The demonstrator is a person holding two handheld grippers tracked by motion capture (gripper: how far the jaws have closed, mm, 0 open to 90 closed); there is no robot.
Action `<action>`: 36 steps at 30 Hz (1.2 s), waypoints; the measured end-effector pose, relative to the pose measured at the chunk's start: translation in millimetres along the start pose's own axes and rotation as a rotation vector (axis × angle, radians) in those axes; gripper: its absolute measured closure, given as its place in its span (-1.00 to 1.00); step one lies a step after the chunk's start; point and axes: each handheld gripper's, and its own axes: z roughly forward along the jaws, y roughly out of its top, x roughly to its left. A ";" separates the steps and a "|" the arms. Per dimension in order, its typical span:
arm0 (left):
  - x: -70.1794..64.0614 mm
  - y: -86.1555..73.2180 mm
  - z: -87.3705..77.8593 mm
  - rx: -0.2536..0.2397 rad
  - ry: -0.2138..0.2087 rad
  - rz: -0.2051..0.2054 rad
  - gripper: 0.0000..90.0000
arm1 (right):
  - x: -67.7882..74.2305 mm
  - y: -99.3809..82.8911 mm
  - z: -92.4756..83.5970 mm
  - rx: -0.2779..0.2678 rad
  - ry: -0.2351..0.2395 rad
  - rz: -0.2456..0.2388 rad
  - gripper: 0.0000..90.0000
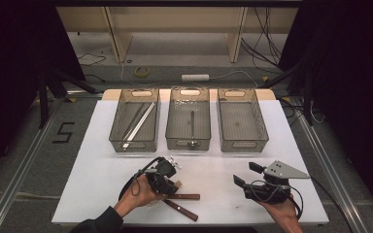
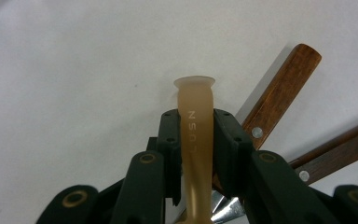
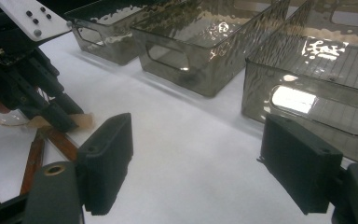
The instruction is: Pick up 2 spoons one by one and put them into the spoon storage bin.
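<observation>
Left tongs pinching a translucent utensil handle, right tongs waiting spread

We are pinching the amber plastic handle (image 2: 195, 135) in the left tongs (image 1: 167, 174), just above two wooden-handled knives (image 1: 183, 202); lifting askew risks dragging them or the handle slipping. Beyond the tongs, three bins (image 1: 190, 119) are leaving open table (image 1: 213, 165); our right tongs (image 1: 245, 174) are spread, empty.

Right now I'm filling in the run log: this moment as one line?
left gripper: shut on tan spoon | right gripper: open, nothing between jaws | wooden-handled knives: on table
</observation>
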 end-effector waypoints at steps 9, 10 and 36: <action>3.2 1.9 -12.5 -0.050 -0.016 -0.013 0.64 | 0.1 -0.1 0.2 0.001 -0.001 0.000 -0.42; 3.5 2.3 -14.4 -0.058 -0.017 -0.012 0.64 | 0.1 -0.1 0.2 0.001 -0.001 -0.001 -0.42; 23.8 26.1 -54.0 -0.251 0.004 -0.046 0.64 | -0.9 -0.3 0.5 0.003 0.000 0.004 -0.42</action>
